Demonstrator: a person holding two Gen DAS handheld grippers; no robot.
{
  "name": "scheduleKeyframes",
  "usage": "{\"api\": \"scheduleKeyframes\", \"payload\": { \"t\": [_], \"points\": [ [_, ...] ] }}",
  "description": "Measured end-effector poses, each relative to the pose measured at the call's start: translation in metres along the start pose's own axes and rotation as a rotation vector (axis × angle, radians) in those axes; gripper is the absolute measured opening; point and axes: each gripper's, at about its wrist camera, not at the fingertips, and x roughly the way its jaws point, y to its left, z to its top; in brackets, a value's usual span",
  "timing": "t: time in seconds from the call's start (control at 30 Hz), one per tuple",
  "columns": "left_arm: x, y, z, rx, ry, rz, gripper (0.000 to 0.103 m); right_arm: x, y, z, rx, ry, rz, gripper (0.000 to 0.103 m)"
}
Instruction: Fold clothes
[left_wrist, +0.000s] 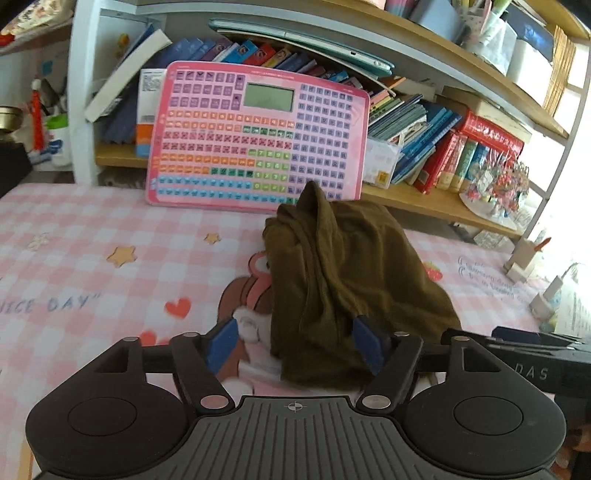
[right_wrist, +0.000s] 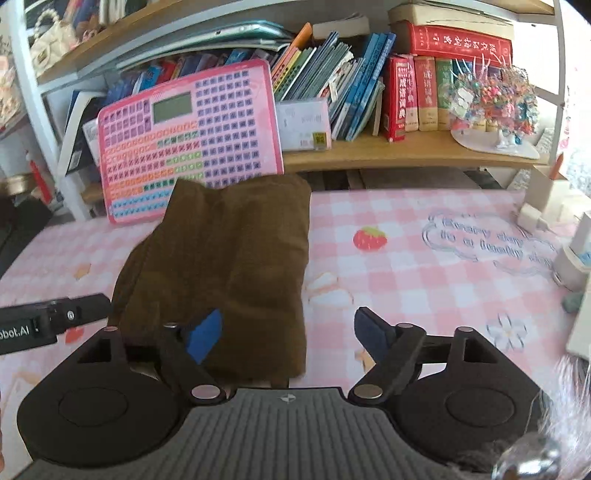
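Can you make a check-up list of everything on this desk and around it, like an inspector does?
Surface: pink checked mat with star, heart and strawberry prints.
Job's things: brown garment, bunched and roughly folded, lying mid-mat.
Clutter: pink learning pad leaning on the shelf; white charger plug at the mat's right edge.
Grippers: left gripper open, garment between its fingers; right gripper open at the garment's near edge.
Cables: nothing clearly seen.
Surroundings: bookshelf with books and a beaded ornament.

Sunlit wooden bookshelf (right_wrist: 406, 155) behind table (right_wrist: 424, 266)
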Motion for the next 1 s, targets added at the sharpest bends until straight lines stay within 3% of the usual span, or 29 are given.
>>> {"api": "scheduleKeyframes", "payload": {
  "t": [0.2, 0.43, 0.6, 0.77, 1.0],
  "points": [
    [-0.018, -0.008, -0.02, 0.025, 0.032, 0.074, 0.078, -0.017, 0.011, -0.028, 0.012, 0.046, -0.05, 0.081],
    [-0.034, -0.01, -0.043, 0.07, 0.068, 0.093, 0.082, -0.034, 0.024, -0.058, 0.031, 0.063, -0.151, 0.084],
    [-0.033, -0.01, -0.047, 0.106, 0.08, 0.106, 0.086, -0.038, 0.032, -0.06, -0.007, 0.04, -0.172, 0.087],
    [-0.036, -0.009, -0.05, 0.146, 0.044, 0.159, 0.095, -0.039, 0.037, -0.062, -0.025, 0.025, -0.183, 0.09],
    [-0.039, -0.009, -0.048, 0.157, 0.033, 0.153, 0.102, -0.04, 0.044, -0.063, -0.045, 0.019, -0.181, 0.093]
  ]
}}
